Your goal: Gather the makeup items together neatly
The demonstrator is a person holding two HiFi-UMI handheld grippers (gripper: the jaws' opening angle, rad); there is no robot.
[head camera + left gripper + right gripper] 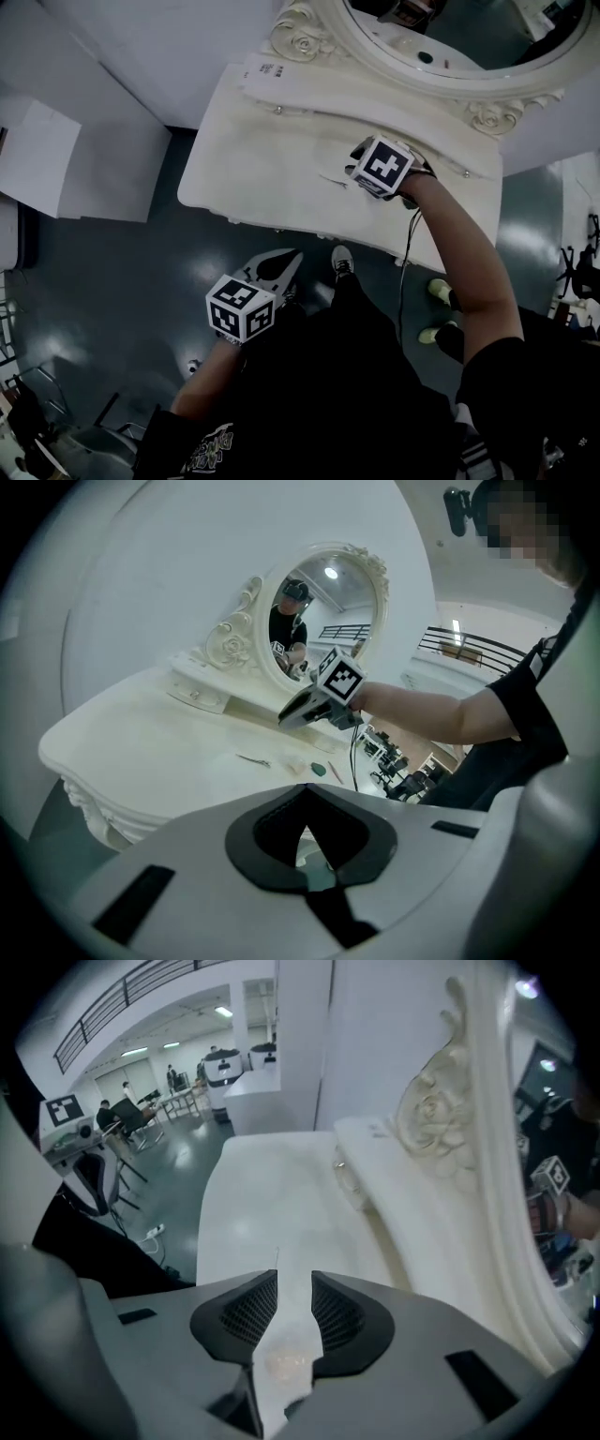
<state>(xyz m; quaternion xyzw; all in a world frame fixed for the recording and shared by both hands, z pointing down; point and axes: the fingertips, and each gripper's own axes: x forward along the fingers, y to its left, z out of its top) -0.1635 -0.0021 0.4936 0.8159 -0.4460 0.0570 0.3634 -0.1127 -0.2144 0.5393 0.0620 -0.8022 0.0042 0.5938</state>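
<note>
Right claw (295, 1279) hangs steeply nose-down over the cream worktop (262, 169), its jaws apart and gripping nothing. A pale round pad (286, 1363) lies flat on the surface directly below the gap, with neither jaw touching it. Just beyond the jaw tips is the end of a thin dark tool (253, 759). The left gripper view shows it lying in a loose row with the pad, a small green piece (319, 769) and a pink stick (335, 772), all near one another at the worktop's front edge, below the ornate oval mirror (323, 611). Left claw (306, 789) is held back off the worktop, over the dark floor (122, 281), with its jaws closed tip to tip on nothing. The gathering step looks well along. The four items sit close together, though they are not lined up, and the thin tool lies a little apart from the rest. The next move probably calls for the right claw either to lift straight up without knocking the pad or to close on one piece and nudge it closer to its neighbours. Either way it would need a light, square approach, because these flat items offer little to grip.
</note>
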